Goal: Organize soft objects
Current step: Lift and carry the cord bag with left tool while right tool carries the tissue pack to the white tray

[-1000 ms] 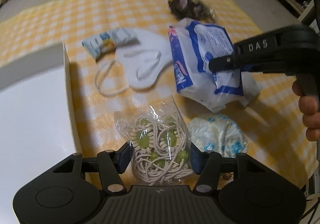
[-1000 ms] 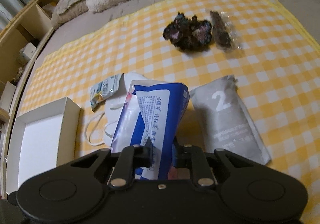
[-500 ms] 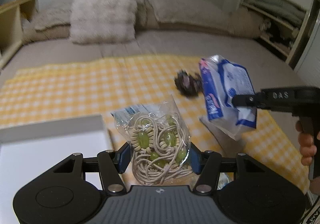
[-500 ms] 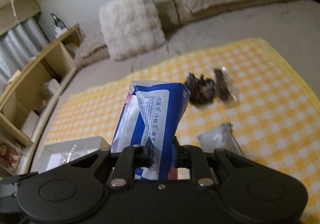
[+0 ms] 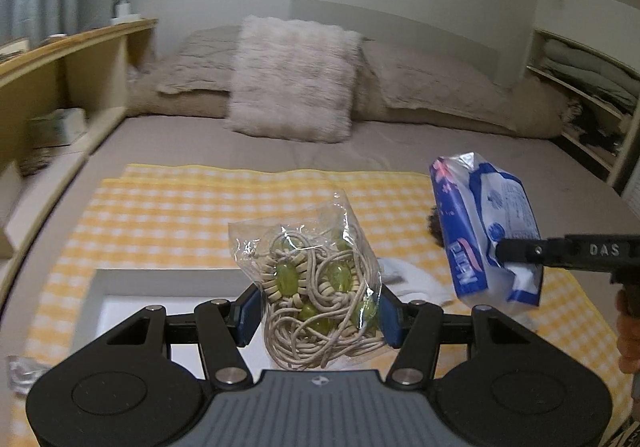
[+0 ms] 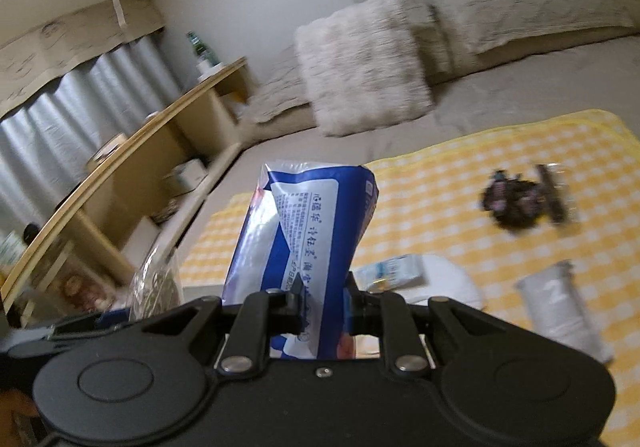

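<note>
The left gripper (image 5: 318, 313) sits at six o'clock in its own view, its blue-padded fingers (image 5: 245, 313) half spread and pressed against a clear bag of cord and green beads (image 5: 316, 287) held upright between them. The right gripper (image 6: 320, 307) has its jaws pinched nearly together on a blue-and-white packet (image 6: 308, 223) (seen from the left camera reaching in from three o'clock). A hand (image 5: 628, 339), probably the right one gripping the handle, shows at four o'clock.

both tongs lifted their bags off the yellow cloth (image 5: 168, 207).
</note>
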A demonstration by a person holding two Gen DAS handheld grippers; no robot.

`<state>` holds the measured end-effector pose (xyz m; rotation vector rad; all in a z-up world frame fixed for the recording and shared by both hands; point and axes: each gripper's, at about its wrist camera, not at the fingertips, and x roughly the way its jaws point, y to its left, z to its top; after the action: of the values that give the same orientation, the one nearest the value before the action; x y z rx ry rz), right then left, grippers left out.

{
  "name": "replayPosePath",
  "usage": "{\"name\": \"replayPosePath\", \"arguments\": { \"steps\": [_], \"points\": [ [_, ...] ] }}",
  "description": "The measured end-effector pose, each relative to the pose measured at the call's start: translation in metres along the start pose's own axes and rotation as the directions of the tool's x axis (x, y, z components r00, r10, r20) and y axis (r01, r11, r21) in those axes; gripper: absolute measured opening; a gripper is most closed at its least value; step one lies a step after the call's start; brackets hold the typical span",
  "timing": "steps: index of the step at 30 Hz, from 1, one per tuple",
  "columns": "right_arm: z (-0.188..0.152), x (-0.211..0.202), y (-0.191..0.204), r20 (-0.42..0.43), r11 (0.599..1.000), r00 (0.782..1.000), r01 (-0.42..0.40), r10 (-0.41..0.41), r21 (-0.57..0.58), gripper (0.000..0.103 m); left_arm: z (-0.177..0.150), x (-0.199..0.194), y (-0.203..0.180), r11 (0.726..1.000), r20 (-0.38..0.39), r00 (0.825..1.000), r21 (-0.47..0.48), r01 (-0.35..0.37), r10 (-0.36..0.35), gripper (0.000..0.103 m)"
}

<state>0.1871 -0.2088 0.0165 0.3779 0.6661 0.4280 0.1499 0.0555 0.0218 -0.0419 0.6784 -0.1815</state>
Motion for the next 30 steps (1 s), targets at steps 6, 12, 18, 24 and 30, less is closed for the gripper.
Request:
{"name": "replayPosePath", "arguments": {
  "steps": [6,12,18,24,30],
  "points": [
    [-0.018,0.024,0.041,-0.072,0.998,0.997,-0.029,0.025,-0.06,0.018,-0.008,-0.014,0.037,0.998,-0.016,0.998,-0.022,-0.056,0.055,0.058],
    [-0.04,0.053,0.072,-0.193,0.994,0.981,-0.043,0.023,-0.101,0.018,-0.023,-0.014,0.061,0.996,-0.074,0.994,-0.004,-0.084,0.084,0.058],
    [-0.066,0.084,0.086,-0.326,0.995,0.945,0.0,-0.033,-0.103,0.018,-0.037,0.002,0.075,0.996,-0.182,0.979,0.006,-0.094,0.094,0.058],
    [-0.086,0.108,0.089,-0.409,0.994,0.908,0.054,-0.091,-0.1,0.018,-0.05,0.028,0.075,0.994,-0.281,0.954,0.059,-0.093,0.105,0.058],
    [-0.101,0.122,0.09,-0.459,0.98,0.871,0.11,-0.174,-0.165,0.018,-0.07,0.063,0.066,0.985,-0.401,0.91,0.163,-0.048,0.11,0.058]
  ]
}}
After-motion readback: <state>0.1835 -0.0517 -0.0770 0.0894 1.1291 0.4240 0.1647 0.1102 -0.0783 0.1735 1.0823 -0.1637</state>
